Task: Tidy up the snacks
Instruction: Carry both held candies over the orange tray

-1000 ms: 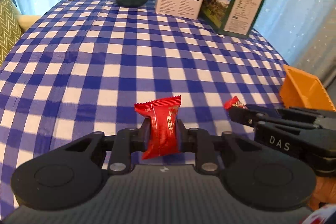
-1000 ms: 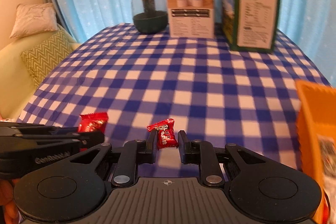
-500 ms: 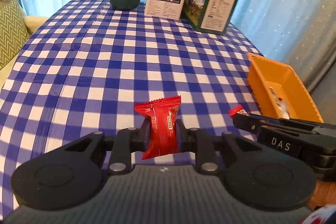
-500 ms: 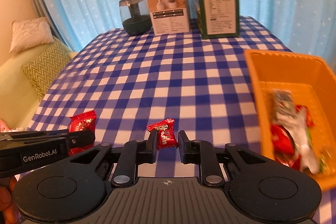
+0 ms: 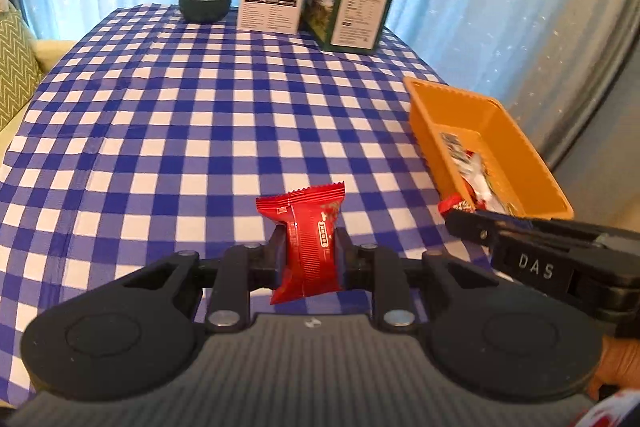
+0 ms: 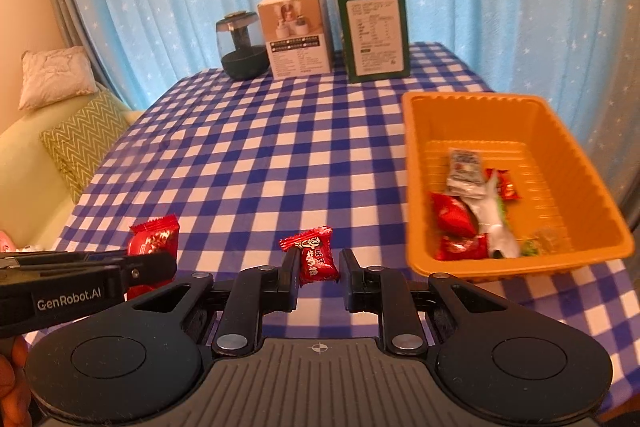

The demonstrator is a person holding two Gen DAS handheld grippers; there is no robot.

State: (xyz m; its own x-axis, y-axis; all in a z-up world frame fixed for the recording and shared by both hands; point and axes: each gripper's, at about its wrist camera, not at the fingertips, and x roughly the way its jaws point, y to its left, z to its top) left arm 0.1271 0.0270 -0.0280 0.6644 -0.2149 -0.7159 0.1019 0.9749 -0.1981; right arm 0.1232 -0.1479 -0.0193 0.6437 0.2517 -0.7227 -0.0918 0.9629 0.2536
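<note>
My left gripper is shut on a red snack packet, held upright above the checked tablecloth. My right gripper is shut on a small red candy, held above the cloth left of the orange basket. The basket holds several wrapped snacks. In the left wrist view the right gripper reaches in from the right with its candy tip near the basket's near corner. In the right wrist view the left gripper shows at the left with its red packet.
A dark glass jar, a white box and a green box stand at the table's far edge before a blue curtain. A sofa with cushions lies left of the table. The basket sits near the table's right edge.
Both grippers have pulled back and swung right with their snacks held. The orange basket has come fully into both views. The grips have not changed.
</note>
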